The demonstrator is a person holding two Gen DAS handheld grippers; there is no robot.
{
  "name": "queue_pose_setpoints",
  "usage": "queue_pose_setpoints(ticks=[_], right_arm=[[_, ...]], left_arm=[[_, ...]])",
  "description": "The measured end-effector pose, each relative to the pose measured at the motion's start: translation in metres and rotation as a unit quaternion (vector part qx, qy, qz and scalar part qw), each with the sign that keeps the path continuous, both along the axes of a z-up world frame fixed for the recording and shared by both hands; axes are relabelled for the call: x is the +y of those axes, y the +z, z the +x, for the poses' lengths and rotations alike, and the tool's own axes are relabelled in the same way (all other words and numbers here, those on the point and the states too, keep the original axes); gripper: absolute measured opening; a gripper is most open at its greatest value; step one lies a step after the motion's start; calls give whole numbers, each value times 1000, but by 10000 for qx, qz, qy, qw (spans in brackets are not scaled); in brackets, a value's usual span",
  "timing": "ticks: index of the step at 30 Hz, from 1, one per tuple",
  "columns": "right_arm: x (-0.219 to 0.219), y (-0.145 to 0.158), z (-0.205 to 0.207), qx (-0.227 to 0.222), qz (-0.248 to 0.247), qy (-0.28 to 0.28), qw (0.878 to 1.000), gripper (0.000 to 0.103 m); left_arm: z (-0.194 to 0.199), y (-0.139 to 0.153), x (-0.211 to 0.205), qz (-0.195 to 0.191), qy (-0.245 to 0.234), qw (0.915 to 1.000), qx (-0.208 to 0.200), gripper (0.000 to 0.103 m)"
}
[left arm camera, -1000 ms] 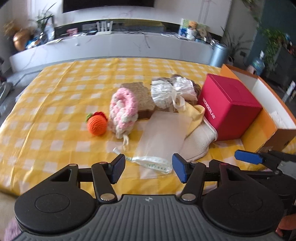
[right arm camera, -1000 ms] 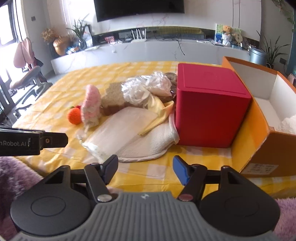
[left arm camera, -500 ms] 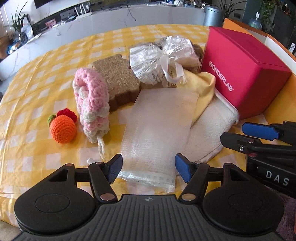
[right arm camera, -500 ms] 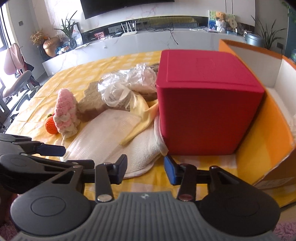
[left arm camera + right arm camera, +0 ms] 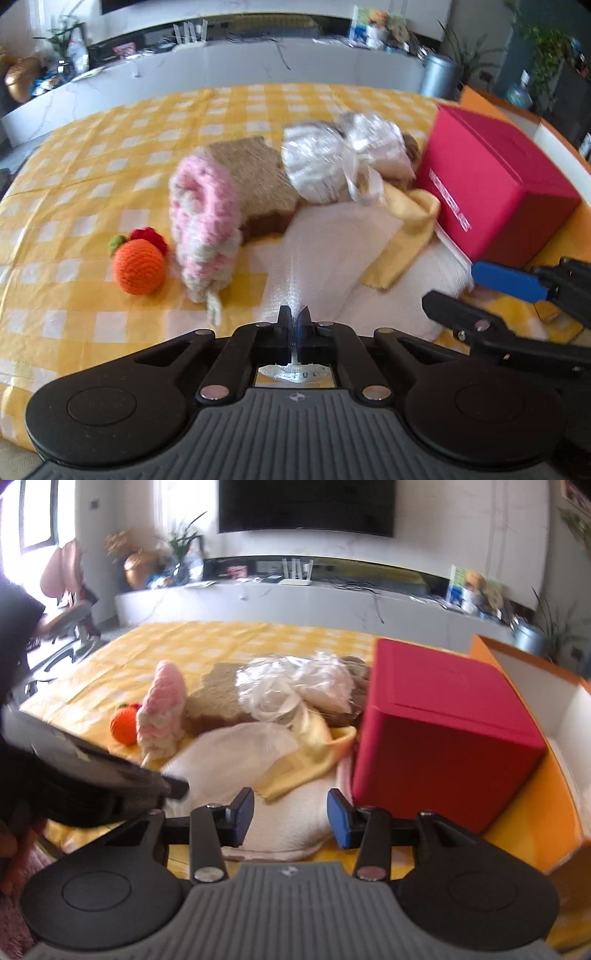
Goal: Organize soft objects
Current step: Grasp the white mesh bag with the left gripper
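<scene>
**Left tool pinches the see-through bag**

The left tool (image 5: 294,316) is pressed together on the near edge of a thin, see-through bag (image 5: 325,254). The bag looks bumpy, like bubble wrap, and it is pulled up into a little ridge at the pinch. A white strip with small letters shows behind the pinch, but the letters are too small to read.

The right tool (image 5: 290,819) is spread part way. It hangs over a soft cream cloth (image 5: 280,823) with a fuzzy look. I cannot tell if its blue pads touch the cloth.

The bag lies on top of the cream cloth and a smooth yellow cloth (image 5: 410,236), all on the surface with the yellow and white check cover (image 5: 74,177). Beside the bag stands a pink and white knitted piece (image 5: 203,218), thick and loopy. Just left of it is a round orange knitted ball (image 5: 138,267) with a red and green top. Behind sit a rough brown pad (image 5: 255,181) and a shiny crinkly bundle (image 5: 340,162) tied with a white ribbon.

A hard red box (image 5: 491,192) with sharp corners covers part of the cloths. An orange cardboard box (image 5: 554,812) is cut off at the right edge. Much of the picture is blurred.
</scene>
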State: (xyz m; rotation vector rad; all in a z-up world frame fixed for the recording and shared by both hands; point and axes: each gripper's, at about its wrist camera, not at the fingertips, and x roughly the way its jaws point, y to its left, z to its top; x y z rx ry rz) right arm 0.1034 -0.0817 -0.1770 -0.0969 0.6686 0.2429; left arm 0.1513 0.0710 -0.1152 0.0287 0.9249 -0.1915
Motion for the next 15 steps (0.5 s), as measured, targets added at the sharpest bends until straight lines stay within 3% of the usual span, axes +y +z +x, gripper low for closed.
queue_pose_setpoints(ticks=[4,8,12,15], right_arm=[[11,-4,10,-54,-378,144,9992,45],[30,-12,21,-233,-872,357,9953,52],[39,-25,31,-222,-1141,401,9924,50],[42,-33,38,-171,-1276,405,9908,41]], left_arm=[[0,3,8,-34,269,9996,-111,2],[6,-3,11,-119,322,9994,55,2],[7,-8,19,-315,369,9986,190,2],[7,-11,16,-297,299,9989,222,3]])
